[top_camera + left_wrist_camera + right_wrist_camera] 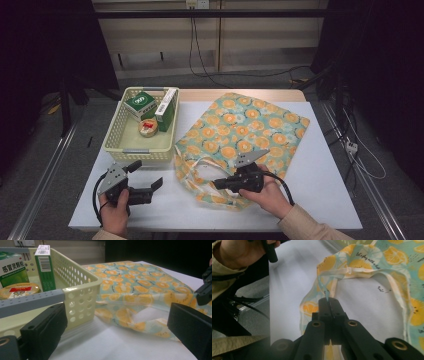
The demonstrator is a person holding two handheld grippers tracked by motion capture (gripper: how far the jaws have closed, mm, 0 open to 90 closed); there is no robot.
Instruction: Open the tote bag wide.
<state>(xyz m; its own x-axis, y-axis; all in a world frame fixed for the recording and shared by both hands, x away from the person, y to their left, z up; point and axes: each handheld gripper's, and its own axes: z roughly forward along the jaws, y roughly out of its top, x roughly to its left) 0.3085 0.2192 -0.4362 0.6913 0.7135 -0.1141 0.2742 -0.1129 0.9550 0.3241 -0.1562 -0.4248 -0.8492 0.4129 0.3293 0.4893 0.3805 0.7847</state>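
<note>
Bag [245, 132] of soft, light cloth; my right gripper [329, 305] jaws pinch its near handle [325, 286]; left gripper [147, 177] jaws gape, empty.

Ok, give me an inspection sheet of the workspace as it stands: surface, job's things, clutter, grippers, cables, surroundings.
Surface: white rectangular tabletop, bare at front and right.
Job's things: orange-and-teal citrus-print fabric tote bag lying flat, handles toward the person; cream perforated plastic basket left of it, holding a tilted green-and-white medicine box, a tall green carton and a small round yellow tin.
Clutter: nothing seen.
Grippers: left hand-held gripper open, near the basket's front, holding nothing; right hand-held gripper shut on a bag handle strap.
Cables: black cable trailing from the right hand-held gripper.
Surroundings: loose cables on the floor beyond the table; dark curtains at both sides.
</note>
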